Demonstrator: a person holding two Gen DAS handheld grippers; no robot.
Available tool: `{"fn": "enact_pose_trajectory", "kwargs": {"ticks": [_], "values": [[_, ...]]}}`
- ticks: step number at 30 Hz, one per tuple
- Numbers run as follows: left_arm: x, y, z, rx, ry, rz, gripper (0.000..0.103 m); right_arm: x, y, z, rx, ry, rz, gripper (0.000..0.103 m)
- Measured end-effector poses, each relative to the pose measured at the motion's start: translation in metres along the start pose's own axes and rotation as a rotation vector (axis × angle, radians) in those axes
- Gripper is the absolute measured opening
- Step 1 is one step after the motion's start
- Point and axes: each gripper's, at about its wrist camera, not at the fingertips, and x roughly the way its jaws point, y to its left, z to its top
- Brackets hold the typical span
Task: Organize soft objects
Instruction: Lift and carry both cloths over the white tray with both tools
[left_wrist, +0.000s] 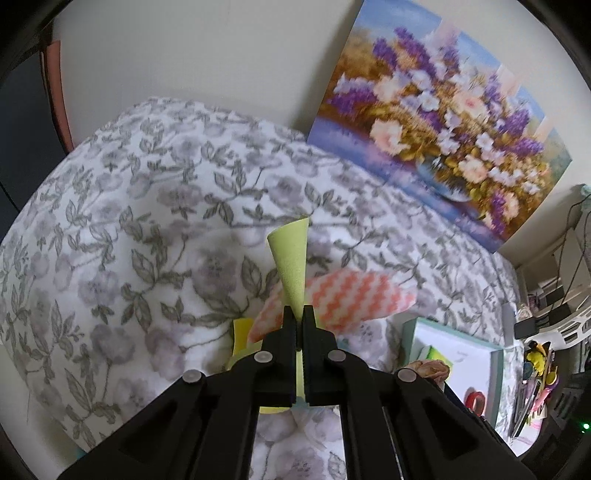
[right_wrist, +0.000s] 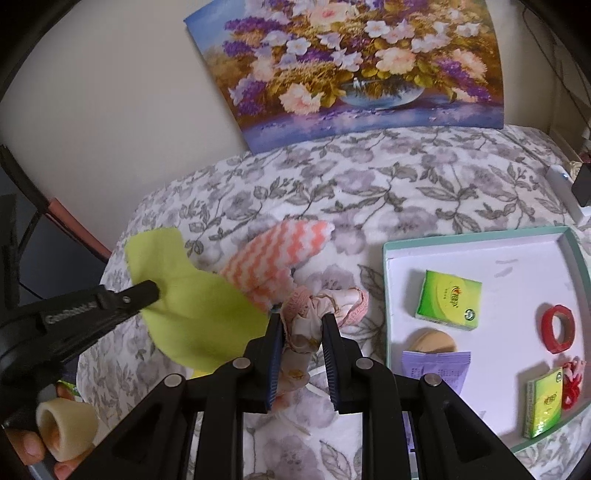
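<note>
My left gripper (left_wrist: 298, 314) is shut on a lime-green cloth (left_wrist: 291, 266) and holds it above the bed; it also shows in the right wrist view (right_wrist: 155, 291) pinching that cloth (right_wrist: 199, 314). An orange-and-white zigzag cloth (left_wrist: 351, 299) (right_wrist: 273, 254) lies just behind. My right gripper (right_wrist: 301, 321) is closed on a pink floral scrunchie (right_wrist: 317, 310) with lace trim. A white tray with a teal rim (right_wrist: 480, 236) (left_wrist: 495, 365) lies to the right.
The floral blanket (right_wrist: 406, 184) covers the bed. A flower painting (right_wrist: 351, 62) leans on the wall. The tray holds green tissue packs (right_wrist: 448, 304), a red tape roll (right_wrist: 557, 328), a purple packet (right_wrist: 439, 369) and a beige puff (right_wrist: 434, 341). Cluttered shelves (left_wrist: 546, 332) stand at right.
</note>
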Motion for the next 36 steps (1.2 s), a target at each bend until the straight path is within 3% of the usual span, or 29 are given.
{"fn": "enact_pose_trajectory", "kwargs": {"ticks": [10, 17, 30, 36], "values": [[-0.026, -0.011, 0.001, 0.017, -0.067, -0.042, 0.002, -0.016, -0.013, 0.005, 0.028, -0.033, 0.007, 0.022], [-0.036, -0.038, -0.007, 0.07, -0.095, -0.078, 0.002, -0.028, -0.032, 0.008, 0.055, -0.055, -0.01, 0.022], [-0.023, -0.15, -0.061, 0.287, -0.055, -0.203, 0.002, -0.063, -0.137, 0.009, 0.213, -0.109, -0.173, 0.022], [-0.014, -0.203, -0.071, 0.373, -0.023, -0.249, 0.002, -0.081, -0.185, 0.006, 0.286, -0.132, -0.23, 0.023]]}}
